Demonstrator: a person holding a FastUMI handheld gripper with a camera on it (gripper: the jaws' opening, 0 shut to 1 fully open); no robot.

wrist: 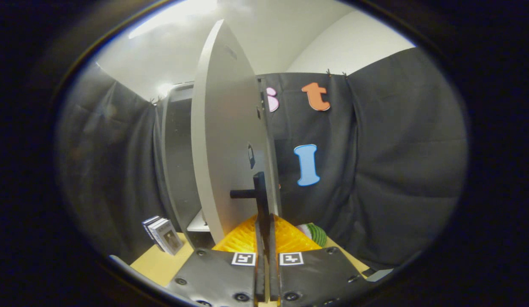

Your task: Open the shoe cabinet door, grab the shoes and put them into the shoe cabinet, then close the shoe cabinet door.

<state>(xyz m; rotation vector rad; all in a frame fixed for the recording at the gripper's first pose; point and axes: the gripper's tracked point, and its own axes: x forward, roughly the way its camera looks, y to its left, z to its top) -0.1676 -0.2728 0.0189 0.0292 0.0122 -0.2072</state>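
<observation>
Shoe cabinet door [221,140]: pale grey panel, standing upright just ahead of the fingers, swung out from the cabinet so it is seen nearly edge-on. Long axis vertical; its free edge faces the camera.

Door handle [259,192]: dark bar, upright, with a short stem running left into the door face. It sits in line with the fingers, directly above their tips.

Gripper [264,230]: fingers [258,256] drawn narrow, nearly parallel, with the lower end of the handle bar between them. Whether both press on it cannot be told.

Shoe cabinet [177,162]: dark-sided body behind and left of the door, its interior partly open to view; a pale shelf [199,224] shows low inside.

Yellow ribbed item [243,238]: low on the tabletop, just beyond the fingers at the foot of the door; its identity is unclear.

Green-and-white striped item [315,233]: right of the yellow item, partly hidden.

Small boxes [162,234]: a leaning stack on the tabletop [155,264], left of the cabinet, well apart from the fingers.
</observation>
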